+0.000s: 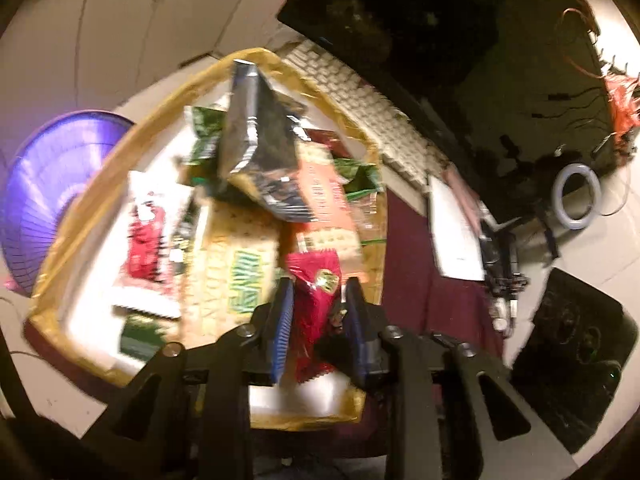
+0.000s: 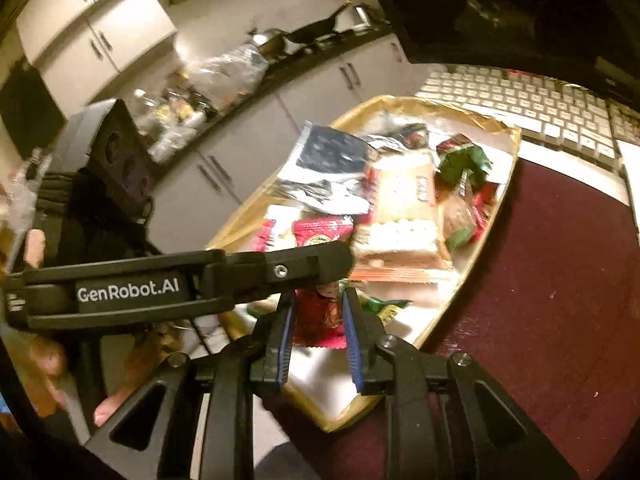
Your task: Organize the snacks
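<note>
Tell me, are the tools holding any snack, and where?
It cannot be told for sure. A red snack packet sits between the left tool's fingers, near its lower end. Another red packet sits between the right tool's fingers.

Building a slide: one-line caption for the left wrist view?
Left gripper over a gold tray of snacks, a red packet between its fingers.

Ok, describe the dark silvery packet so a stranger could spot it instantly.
Find the gold-rimmed tray beside the white keyboard. Near its far end, the dark silvery packet stands atop the snack heap, above an orange cracker pack. It alone is shiny, dark and upright.
</note>
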`<move>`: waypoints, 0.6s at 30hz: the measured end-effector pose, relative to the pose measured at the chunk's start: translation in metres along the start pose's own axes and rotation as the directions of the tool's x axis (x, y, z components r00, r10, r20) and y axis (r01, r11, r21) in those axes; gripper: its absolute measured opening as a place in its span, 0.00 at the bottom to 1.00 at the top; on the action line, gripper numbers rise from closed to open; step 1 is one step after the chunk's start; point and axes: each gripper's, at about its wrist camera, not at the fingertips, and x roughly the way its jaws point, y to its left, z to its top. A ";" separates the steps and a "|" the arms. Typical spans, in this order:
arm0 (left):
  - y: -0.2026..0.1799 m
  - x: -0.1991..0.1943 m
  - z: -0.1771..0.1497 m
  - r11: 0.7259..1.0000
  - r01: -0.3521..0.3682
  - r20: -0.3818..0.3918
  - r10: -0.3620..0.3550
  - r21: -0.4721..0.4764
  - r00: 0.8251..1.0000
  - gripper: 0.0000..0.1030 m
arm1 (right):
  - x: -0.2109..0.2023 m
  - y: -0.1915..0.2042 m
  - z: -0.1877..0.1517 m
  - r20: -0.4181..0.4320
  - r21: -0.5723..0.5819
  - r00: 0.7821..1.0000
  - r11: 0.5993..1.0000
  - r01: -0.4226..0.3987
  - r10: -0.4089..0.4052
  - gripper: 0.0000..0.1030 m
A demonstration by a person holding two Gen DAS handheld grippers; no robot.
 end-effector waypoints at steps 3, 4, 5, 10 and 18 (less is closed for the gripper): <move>-0.016 -0.029 -0.010 0.993 -0.060 0.122 0.047 0.101 0.991 0.80 | -0.017 0.003 -0.007 0.045 -0.010 0.998 0.999 0.046 -0.045 0.38; -0.024 -0.039 -0.016 0.984 -0.117 0.176 0.093 0.131 0.980 0.82 | -0.024 0.003 -0.010 0.064 0.000 0.996 0.998 0.058 -0.058 0.43; -0.032 -0.048 -0.022 0.970 -0.174 0.220 0.136 0.167 0.966 0.83 | -0.033 0.002 -0.015 0.080 0.010 0.995 0.998 0.062 -0.062 0.50; -0.051 -0.060 -0.043 0.900 -0.383 0.298 0.314 0.209 0.901 0.85 | -0.053 -0.010 -0.029 0.079 0.127 0.984 0.981 0.147 -0.158 0.51; -0.066 -0.076 -0.066 0.805 -0.562 0.377 0.468 0.192 0.800 0.87 | -0.074 -0.016 -0.039 0.096 0.206 0.963 0.952 0.227 -0.251 0.51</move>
